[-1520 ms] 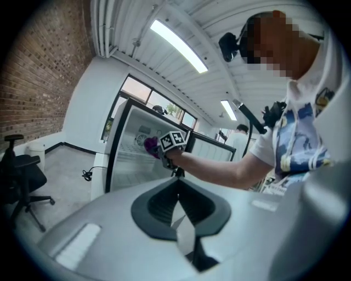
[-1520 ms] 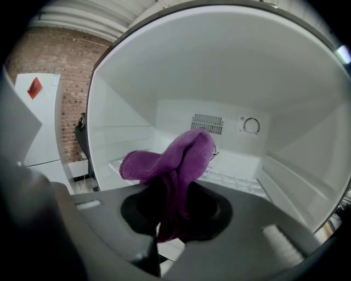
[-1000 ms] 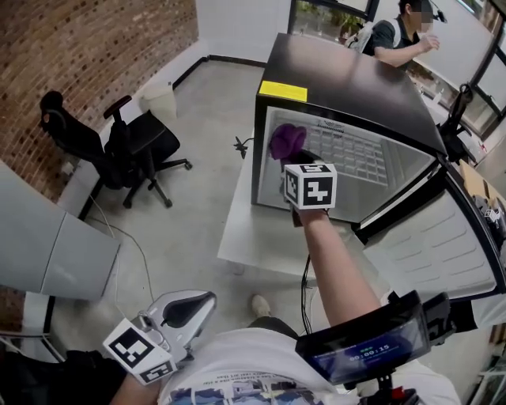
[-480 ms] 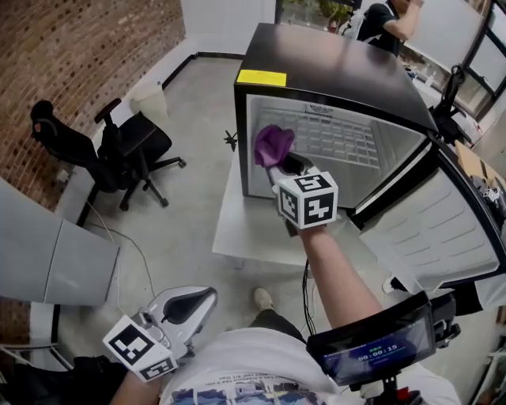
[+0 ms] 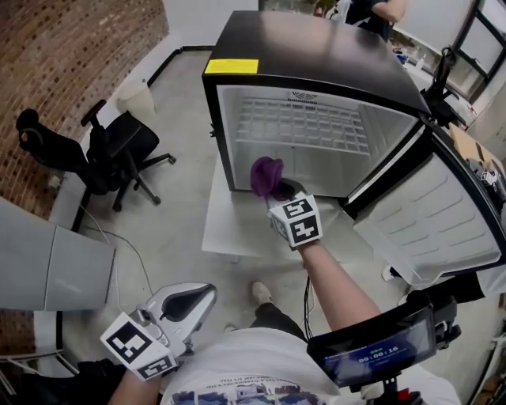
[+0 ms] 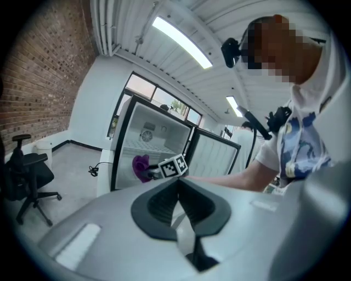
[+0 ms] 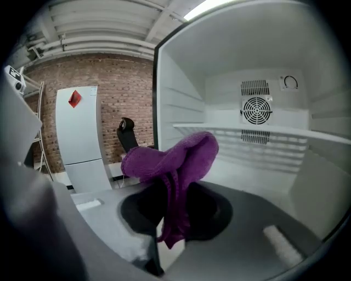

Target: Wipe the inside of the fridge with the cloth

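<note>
A small black fridge (image 5: 316,47) stands open on a white table (image 5: 229,229), its white inside (image 5: 300,150) bare except for a wire shelf (image 7: 263,131). My right gripper (image 5: 277,188) is shut on a purple cloth (image 5: 266,174) just in front of the fridge's lower opening. In the right gripper view the cloth (image 7: 173,162) bunches above the jaws and hangs down between them. My left gripper (image 5: 190,304) is held low at my left side, far from the fridge, shut and empty; in its own view the jaws (image 6: 178,211) meet.
The fridge door (image 5: 443,213) swings open to the right. A black office chair (image 5: 103,150) stands on the floor at the left, with a white cabinet (image 5: 47,261) nearer me. A brick wall (image 5: 71,55) runs along the left. Another person (image 5: 379,12) is behind the fridge.
My right gripper with the cloth has come down and slightly back from the fridge's upper left to the front of the lower opening. The left gripper has stayed put.
</note>
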Demonstrator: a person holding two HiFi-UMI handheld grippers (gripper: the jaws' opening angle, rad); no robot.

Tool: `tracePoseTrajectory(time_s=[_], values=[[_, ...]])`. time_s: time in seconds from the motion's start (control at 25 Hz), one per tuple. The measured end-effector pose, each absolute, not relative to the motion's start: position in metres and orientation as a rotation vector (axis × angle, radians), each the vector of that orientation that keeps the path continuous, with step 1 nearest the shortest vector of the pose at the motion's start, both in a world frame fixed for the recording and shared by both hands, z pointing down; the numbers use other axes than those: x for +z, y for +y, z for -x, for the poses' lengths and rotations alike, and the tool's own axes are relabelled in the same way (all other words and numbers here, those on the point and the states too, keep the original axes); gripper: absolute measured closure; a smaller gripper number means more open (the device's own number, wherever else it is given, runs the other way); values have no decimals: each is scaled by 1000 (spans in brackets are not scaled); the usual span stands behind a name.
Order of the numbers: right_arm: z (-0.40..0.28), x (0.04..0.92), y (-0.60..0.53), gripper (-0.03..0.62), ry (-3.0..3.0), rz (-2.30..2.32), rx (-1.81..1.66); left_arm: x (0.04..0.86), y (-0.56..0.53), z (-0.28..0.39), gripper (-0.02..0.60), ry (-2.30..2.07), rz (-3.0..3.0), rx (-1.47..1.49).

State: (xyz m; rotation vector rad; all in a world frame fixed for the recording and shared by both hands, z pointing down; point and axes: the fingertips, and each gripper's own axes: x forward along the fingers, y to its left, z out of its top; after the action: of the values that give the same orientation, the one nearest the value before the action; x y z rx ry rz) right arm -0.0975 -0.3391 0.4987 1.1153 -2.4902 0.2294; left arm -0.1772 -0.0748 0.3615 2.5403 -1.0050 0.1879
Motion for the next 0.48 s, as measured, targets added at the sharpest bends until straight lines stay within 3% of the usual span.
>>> tracePoseTrajectory(time_s=[0.48], values=[[110,549,-452,528,-2430,-1093,153,360,-102,206,577,-1252,-2424,216]])
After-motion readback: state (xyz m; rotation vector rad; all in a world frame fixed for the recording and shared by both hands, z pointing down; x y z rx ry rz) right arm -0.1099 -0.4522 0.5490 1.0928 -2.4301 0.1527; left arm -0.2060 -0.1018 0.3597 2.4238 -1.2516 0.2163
